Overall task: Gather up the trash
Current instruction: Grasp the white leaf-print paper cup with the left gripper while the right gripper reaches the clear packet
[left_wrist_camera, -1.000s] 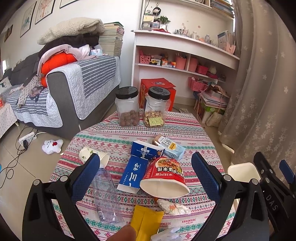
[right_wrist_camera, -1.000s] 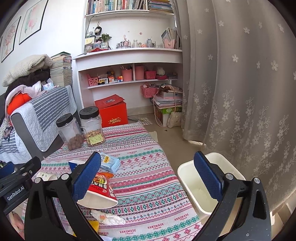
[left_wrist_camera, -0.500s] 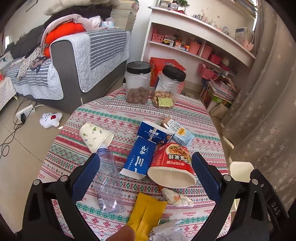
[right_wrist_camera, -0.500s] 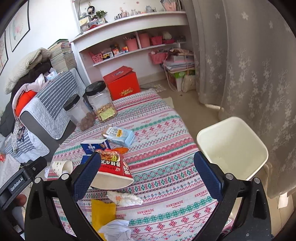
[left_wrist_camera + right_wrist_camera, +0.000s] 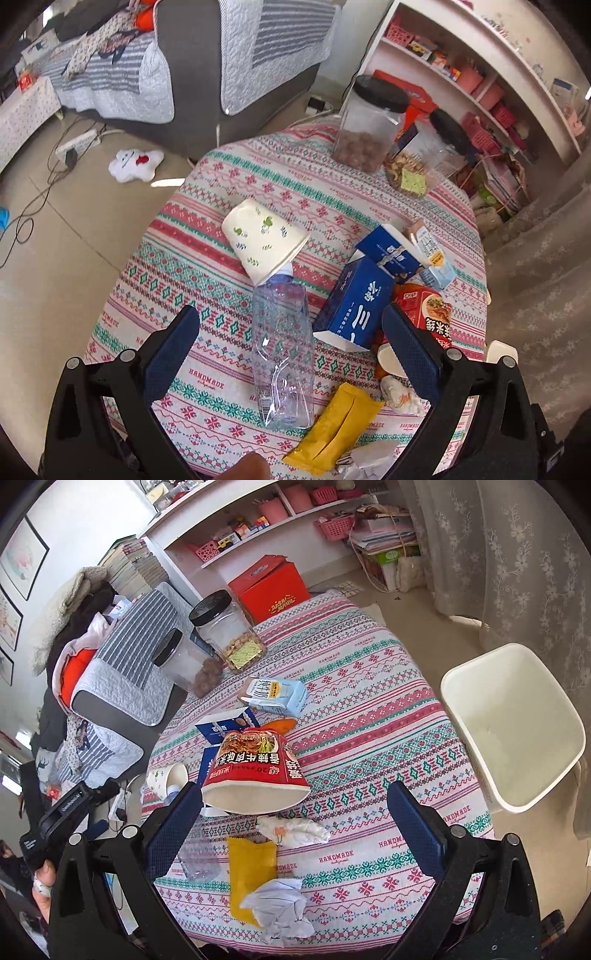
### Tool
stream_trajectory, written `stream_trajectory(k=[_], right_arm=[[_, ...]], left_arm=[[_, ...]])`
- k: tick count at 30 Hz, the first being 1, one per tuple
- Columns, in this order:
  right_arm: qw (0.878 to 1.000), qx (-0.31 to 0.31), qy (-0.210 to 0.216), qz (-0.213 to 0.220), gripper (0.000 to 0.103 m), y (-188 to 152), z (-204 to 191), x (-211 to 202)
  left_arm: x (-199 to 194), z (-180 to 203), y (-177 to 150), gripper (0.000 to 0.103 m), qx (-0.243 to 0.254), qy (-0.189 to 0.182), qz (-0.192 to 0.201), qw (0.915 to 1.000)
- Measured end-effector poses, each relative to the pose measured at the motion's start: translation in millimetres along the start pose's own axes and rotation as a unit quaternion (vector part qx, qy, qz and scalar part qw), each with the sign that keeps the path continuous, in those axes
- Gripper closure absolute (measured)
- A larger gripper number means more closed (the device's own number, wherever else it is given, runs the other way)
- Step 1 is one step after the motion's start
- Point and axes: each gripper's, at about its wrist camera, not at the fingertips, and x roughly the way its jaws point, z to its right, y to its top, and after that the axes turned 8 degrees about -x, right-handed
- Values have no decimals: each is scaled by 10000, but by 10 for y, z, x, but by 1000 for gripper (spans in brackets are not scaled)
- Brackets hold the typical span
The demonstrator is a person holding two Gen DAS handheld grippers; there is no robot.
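Trash lies on a round table with a patterned cloth (image 5: 236, 192). A crushed clear bottle (image 5: 282, 350) lies between the fingers of my open left gripper (image 5: 291, 328), which hovers above it. Beside it are a white paper cup (image 5: 264, 240), a blue carton (image 5: 354, 304), a yellow wrapper (image 5: 334, 428) and a red noodle bowl (image 5: 255, 771). My right gripper (image 5: 295, 801) is open above the bowl's mouth, a crumpled tissue (image 5: 293, 830) and crumpled white paper (image 5: 280, 910). A white bin (image 5: 513, 723) stands right of the table.
Two black-lidded jars (image 5: 369, 125) stand at the table's far side, a light blue milk carton (image 5: 275, 694) near them. A grey sofa (image 5: 236, 62) is at the left, white shelves (image 5: 258, 524) and a red box (image 5: 271, 585) behind, a lace curtain (image 5: 517, 554) at the right.
Both grippers have tilted down and come closer over the table. The left one has shifted left so the bottle now lies between its fingers. Both stay open.
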Motion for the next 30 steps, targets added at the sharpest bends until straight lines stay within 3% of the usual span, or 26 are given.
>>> stream_trajectory(k=[3, 8, 11, 16, 20, 23, 25, 30], right_arm=[[9999, 23, 54, -145, 7, -3, 14, 27], [9994, -11, 37, -349, 7, -34, 31, 96], [9991, -46, -52, -418, 7, -54, 37, 143], [9984, -93, -195, -520, 7, -71, 35, 247], [9978, -8, -167, -635, 7, -70, 31, 351], [9978, 33, -126, -652, 7, -64, -6, 413], [9979, 15, -160, -634, 7, -53, -30, 449], [9970, -37, -296, -719, 7, -38, -22, 558]], left_arm=[[174, -29, 41, 7, -36, 139, -319, 9994], [349, -130, 113, 7, -5, 341, -298, 9990], [502, -200, 194, 7, -62, 237, -532, 9983], [703, -276, 391, 7, -76, 146, -598, 9981], [897, -535, 580, 7, -1188, -571, -1036, 9858], [1022, -611, 683, 7, -1734, -822, -1077, 9755], [1125, -620, 736, 7, -2022, -857, -1074, 9697], [1441, -581, 792, 7, -2389, -499, -1251, 9617]])
